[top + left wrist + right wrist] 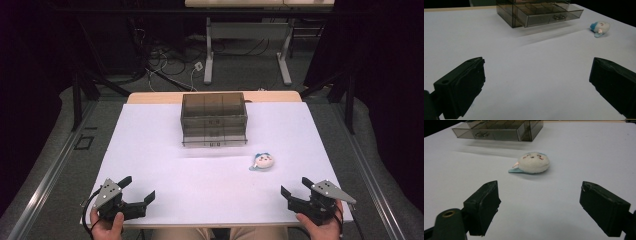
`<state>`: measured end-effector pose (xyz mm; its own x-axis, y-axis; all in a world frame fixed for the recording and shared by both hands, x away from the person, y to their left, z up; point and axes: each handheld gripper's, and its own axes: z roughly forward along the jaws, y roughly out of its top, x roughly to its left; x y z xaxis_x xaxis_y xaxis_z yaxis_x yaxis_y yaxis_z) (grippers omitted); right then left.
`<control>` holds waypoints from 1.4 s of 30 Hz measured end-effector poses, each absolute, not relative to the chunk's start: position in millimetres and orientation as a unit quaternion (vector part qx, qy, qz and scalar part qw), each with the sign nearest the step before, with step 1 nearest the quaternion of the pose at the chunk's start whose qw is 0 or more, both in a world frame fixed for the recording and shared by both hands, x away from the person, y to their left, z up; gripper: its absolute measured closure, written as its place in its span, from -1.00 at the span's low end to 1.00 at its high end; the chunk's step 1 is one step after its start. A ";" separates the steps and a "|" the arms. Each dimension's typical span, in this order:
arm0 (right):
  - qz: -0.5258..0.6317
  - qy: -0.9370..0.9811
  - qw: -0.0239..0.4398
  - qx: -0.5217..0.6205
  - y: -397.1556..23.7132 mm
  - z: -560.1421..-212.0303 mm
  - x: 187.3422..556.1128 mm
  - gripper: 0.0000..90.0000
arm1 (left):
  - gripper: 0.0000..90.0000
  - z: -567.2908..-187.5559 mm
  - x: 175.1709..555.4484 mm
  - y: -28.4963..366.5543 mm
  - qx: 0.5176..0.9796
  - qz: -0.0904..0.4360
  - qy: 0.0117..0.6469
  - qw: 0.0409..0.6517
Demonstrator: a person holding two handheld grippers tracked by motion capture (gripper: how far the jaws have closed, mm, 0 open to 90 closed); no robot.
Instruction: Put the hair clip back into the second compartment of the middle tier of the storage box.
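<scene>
Both grippers sit at the near table edge: our left gripper (135,192) and right gripper (295,190) hold their jaws wide apart, empty. Ahead of the right one lies a small plush toy (263,161), near a smoky drawer box (214,119), its drawer seemingly ajar.

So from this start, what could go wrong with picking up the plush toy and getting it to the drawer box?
The plush toy is soft, rounded and lies flat on the white table, so the right gripper, jaws open, may pinch only its blue edge and drop it. The smoky drawer box looks light; pulling its small handle one-handed could drag the whole box forward. The left gripper is also open and apart from both.
</scene>
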<state>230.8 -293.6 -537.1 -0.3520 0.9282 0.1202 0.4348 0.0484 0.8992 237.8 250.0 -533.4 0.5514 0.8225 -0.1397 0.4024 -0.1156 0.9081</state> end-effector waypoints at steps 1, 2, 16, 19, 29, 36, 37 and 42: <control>0.470 0.675 0.263 0.505 -293.6 -537.1 230.8 -0.65 | -0.99 -533.8 238.4 250.1 0.719 0.206 0.425 0.510; 0.468 0.676 0.258 0.508 -292.0 -537.0 231.4 -0.65 | -0.99 -534.3 239.0 250.0 0.719 0.206 0.425 0.510; 0.470 0.696 0.258 0.477 -277.8 -524.5 240.0 -0.56 | -0.99 -532.6 236.7 248.1 0.725 0.202 0.413 0.513; 0.470 0.698 0.259 0.474 -277.4 -518.0 242.4 -0.54 | -0.99 -533.0 237.0 247.5 0.724 0.199 0.415 0.514; 0.469 0.707 0.252 0.465 -272.7 -504.7 257.5 -0.50 | -0.99 -533.6 236.4 245.0 0.727 0.194 0.416 0.511; 0.455 0.723 0.240 0.461 -265.0 -495.4 271.1 -0.50 | -0.99 -534.5 236.8 244.9 0.727 0.193 0.417 0.511; 0.451 0.728 0.241 0.457 -262.9 -493.7 275.5 -0.50 | -0.99 -534.5 236.9 245.2 0.727 0.194 0.417 0.510; 0.440 0.739 0.240 0.450 -257.5 -490.9 282.7 -0.50 | -0.99 -535.0 237.6 246.2 0.728 0.194 0.417 0.509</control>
